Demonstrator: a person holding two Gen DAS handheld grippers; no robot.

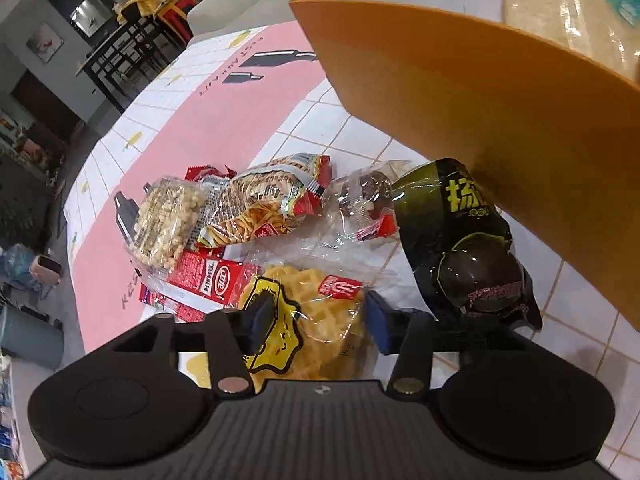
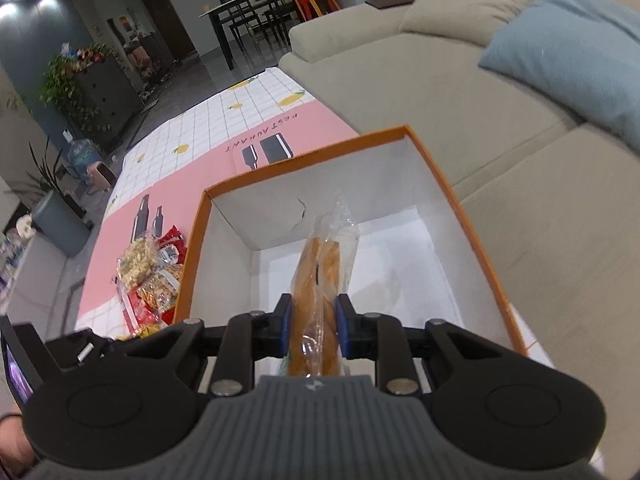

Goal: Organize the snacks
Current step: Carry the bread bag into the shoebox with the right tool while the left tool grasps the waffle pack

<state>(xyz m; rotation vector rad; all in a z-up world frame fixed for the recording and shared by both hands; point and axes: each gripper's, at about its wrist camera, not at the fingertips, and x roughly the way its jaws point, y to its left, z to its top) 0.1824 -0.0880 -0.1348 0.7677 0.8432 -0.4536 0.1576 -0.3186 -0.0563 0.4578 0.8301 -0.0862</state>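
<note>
In the left wrist view my left gripper (image 1: 316,322) is open, its jaws on either side of a clear waffle snack bag (image 1: 320,320) with a yellow label. Beyond it lie a noodle snack bag (image 1: 264,204), a puffed snack bag (image 1: 164,220), a red box (image 1: 208,284), a small clear packet (image 1: 364,204) and a dark green bag (image 1: 464,248). In the right wrist view my right gripper (image 2: 312,328) is shut on a clear-wrapped bread packet (image 2: 324,280), held above the inside of the orange box (image 2: 472,236), which is white within and holds nothing else.
The orange box's outer wall (image 1: 480,120) stands just right of the snack pile. The table has a pink and white checked cloth (image 2: 200,148). A beige sofa (image 2: 460,92) with a blue cushion (image 2: 568,64) sits beyond the box. A dining table (image 2: 248,8) stands far back.
</note>
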